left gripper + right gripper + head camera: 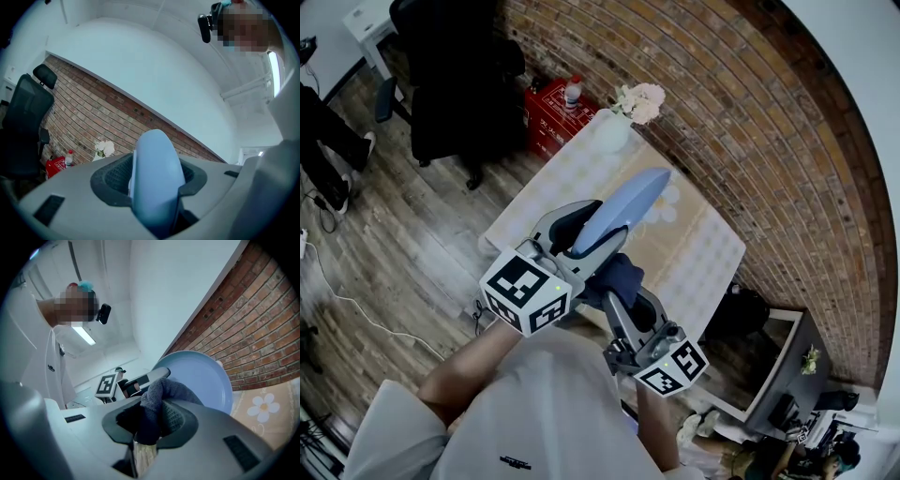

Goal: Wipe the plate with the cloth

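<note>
Left tool (586, 234): clamped on the rim of the plate, one jaw on either face; the left gripper view shows the rim wedged between the dark pads.
Right tool (614, 286): closed on the cloth, a fold of it bunched between the jaws and bulging out past them.
Plate (623, 208): pale blue, held up in the air over the near end of the surface. It is tilted up on edge, so the head view sees it almost edge-on, while the right gripper view faces its round hollow side.
Cloth (623, 270): dark blue and thick-piled, just below the plate's lower part, at the plate's face. Whether it truly touches cannot be told.
The two tools: close together in front of the person's chest, the left one higher and farther out, the right one lower and nearer the body.
Surface (703, 258): a small rectangular top with a cream cover printed with pale flowers, set against the brick wall (741, 122).
Vase (612, 131): white, at the far end of the surface, holding pale flowers (639, 101).
Red box (548, 117): on the floor (403, 244) beyond the surface, with a red-capped bottle (573, 91) on top.
Chair (455, 75): black, on the wooden floor, well apart from the surface.
</note>
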Demonstrator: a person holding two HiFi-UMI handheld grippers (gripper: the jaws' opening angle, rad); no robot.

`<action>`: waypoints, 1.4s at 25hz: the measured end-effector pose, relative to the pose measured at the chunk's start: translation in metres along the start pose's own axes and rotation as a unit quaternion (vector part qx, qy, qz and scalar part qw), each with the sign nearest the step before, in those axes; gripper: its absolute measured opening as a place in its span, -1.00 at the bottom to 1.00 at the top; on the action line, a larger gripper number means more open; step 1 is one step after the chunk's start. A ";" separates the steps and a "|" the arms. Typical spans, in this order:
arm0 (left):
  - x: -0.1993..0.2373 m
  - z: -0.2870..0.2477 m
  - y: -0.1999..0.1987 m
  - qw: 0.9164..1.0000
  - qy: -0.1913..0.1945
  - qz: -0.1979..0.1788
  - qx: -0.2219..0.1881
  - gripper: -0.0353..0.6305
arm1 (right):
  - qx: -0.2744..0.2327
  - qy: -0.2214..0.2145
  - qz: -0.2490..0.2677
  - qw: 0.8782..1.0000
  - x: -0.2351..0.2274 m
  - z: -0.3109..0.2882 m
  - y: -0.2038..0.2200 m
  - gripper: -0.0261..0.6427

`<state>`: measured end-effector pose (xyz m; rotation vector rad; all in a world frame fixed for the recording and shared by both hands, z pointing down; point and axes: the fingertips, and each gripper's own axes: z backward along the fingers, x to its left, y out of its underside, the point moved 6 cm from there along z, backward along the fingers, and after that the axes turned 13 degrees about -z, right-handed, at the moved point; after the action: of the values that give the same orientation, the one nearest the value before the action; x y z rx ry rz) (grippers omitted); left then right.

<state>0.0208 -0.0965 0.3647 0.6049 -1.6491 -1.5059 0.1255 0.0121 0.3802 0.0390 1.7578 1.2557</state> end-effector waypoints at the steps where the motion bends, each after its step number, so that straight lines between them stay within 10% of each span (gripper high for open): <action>1: 0.000 0.001 0.001 1.000 -0.001 0.001 0.001 -0.26 | -0.006 0.003 0.000 1.000 0.000 0.002 -0.002 -0.63; 13: 0.002 0.016 0.001 1.000 -0.011 0.001 0.003 -0.26 | -0.077 0.080 0.060 0.992 -0.014 0.034 -0.054 -0.63; 35: -0.016 0.049 0.008 1.000 -0.006 -0.014 0.014 -0.26 | -0.139 0.329 0.109 0.928 -0.060 0.115 -0.032 -0.64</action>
<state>-0.0087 -0.0531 0.3707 0.6378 -1.6789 -1.5115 0.2529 0.0492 0.3921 -0.4051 2.1521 1.8189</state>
